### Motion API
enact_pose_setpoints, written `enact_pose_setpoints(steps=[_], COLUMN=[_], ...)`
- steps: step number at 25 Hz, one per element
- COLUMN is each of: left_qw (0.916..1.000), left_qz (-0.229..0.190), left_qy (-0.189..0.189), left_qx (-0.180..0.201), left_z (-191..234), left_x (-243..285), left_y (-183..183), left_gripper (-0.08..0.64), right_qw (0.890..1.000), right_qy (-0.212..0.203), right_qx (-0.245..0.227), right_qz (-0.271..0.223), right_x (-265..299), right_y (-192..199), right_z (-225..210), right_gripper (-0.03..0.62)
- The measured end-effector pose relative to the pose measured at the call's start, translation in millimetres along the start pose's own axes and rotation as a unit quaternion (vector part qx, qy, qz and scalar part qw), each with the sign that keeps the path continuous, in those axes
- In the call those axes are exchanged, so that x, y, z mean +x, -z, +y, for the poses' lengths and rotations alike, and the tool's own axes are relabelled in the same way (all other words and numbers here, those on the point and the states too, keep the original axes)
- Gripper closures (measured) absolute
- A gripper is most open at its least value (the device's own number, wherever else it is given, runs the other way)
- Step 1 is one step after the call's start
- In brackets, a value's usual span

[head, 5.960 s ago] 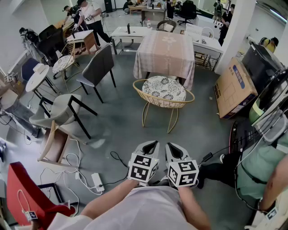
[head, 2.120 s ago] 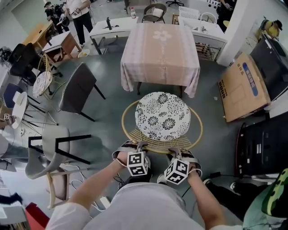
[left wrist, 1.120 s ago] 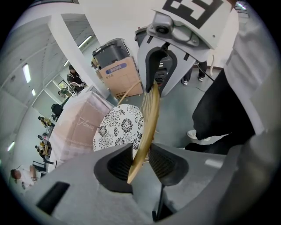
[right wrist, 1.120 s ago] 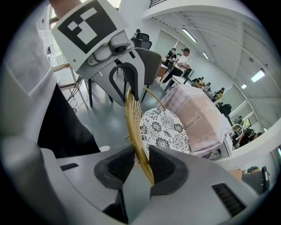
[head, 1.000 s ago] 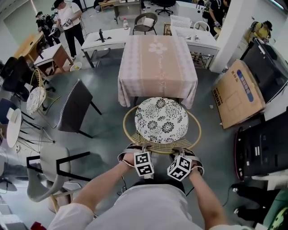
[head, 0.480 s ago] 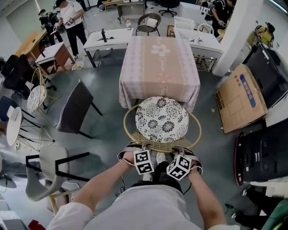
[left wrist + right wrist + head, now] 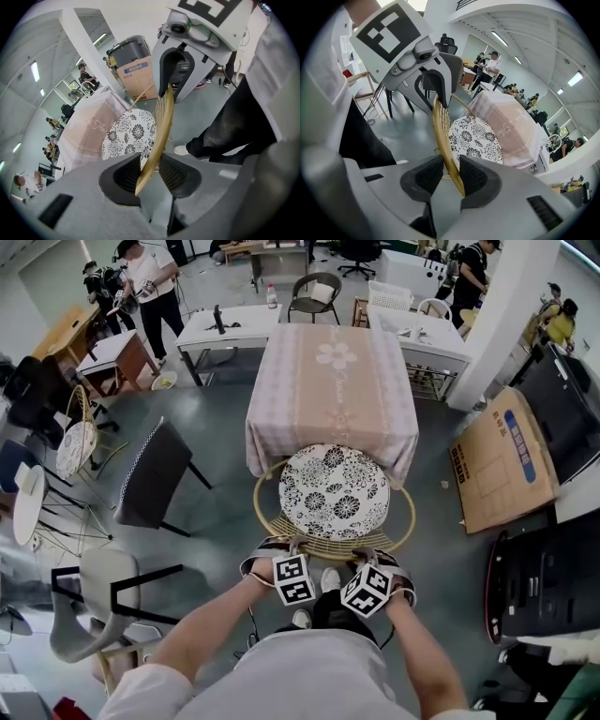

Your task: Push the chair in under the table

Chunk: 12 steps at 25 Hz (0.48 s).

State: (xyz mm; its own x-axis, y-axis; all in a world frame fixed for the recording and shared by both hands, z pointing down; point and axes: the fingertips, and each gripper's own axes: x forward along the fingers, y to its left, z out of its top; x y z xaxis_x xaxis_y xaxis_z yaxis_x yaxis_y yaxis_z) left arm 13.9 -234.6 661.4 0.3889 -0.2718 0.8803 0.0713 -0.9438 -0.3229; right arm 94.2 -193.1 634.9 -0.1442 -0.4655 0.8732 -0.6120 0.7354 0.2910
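Observation:
A rattan chair with a round floral cushion (image 7: 334, 493) stands in front of the table (image 7: 333, 381), which is draped in a pink cloth. The cushion's far edge meets the cloth's hanging hem. My left gripper (image 7: 291, 545) and right gripper (image 7: 367, 554) sit side by side on the chair's near back rim (image 7: 328, 547). In the left gripper view the tan rim (image 7: 161, 126) runs between the left gripper's (image 7: 149, 171) pads, which press on it. The right gripper (image 7: 451, 176) clamps the same rim (image 7: 440, 126) likewise.
A dark grey chair (image 7: 155, 474) stands left of the table, a beige chair (image 7: 103, 601) nearer left. A cardboard box (image 7: 506, 460) and black equipment (image 7: 544, 577) lie to the right. White desks (image 7: 225, 324) and people (image 7: 145, 277) are behind. My shoe (image 7: 328, 579) is under the rim.
Both grippers took hold of the chair's back rim, and the chair has slid away from me toward the table. Its cushion now reaches the cloth's hem.

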Motion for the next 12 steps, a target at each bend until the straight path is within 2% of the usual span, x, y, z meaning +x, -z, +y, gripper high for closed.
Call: enact_pose_setpoints(steps=[12], left_qw=[0.9997], left_qz=[0.011], left_qy=[-0.014], left_qx=[-0.014], left_z=[52], left_x=[22], left_y=[-4], left_gripper=[0.443], right_qw=[1.0], right_qy=[-0.008], right_qx=[-0.002], right_qz=[-0.01], right_x=[23], right_y=[-15], right_z=[-50], right_gripper=[0.497])
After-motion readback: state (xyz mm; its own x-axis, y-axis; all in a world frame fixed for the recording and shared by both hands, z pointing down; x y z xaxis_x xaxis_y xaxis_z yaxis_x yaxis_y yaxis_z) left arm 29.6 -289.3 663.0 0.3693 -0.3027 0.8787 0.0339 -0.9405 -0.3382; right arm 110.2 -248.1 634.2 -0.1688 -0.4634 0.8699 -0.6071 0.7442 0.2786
